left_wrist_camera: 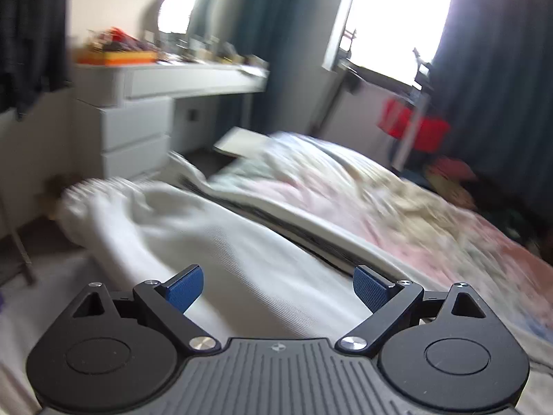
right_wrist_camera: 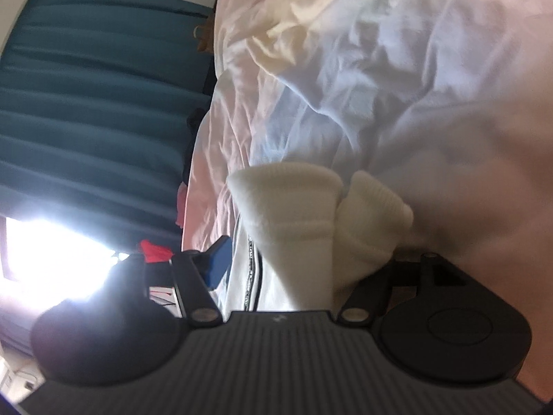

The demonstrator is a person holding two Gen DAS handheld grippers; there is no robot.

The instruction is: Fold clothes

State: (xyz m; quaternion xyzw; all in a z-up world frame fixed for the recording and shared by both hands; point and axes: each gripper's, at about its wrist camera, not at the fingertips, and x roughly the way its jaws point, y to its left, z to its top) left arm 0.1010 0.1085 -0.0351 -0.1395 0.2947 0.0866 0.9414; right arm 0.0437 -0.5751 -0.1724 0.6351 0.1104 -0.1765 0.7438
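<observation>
Bedroom surroundings fill both views: a bed [left_wrist_camera: 397,207] with a rumpled pink and cream cover extends ahead and to the right of the left gripper [left_wrist_camera: 276,290]. Dark blue curtains [left_wrist_camera: 484,69] frame a bright window [left_wrist_camera: 397,17] beyond the bed. A white desk with drawers [left_wrist_camera: 138,110] stands ahead to the left, its top crowded with small items too blurred to identify. A red object [left_wrist_camera: 413,128] sits below the window.

A white ribbed garment [left_wrist_camera: 214,242] lies on the bed directly ahead of the left gripper, running forward and to the left between and beyond its fingers. The left gripper's blue pads [left_wrist_camera: 183,290] stand wide apart, gripping nothing.

In the right wrist view, tilted sideways, the right gripper [right_wrist_camera: 297,263] is spread open. Two ribbed cuffs of the white garment [right_wrist_camera: 293,214] lie between its fingers. One blue pad [right_wrist_camera: 217,263] shows on the left; the other is hidden behind the fabric.
</observation>
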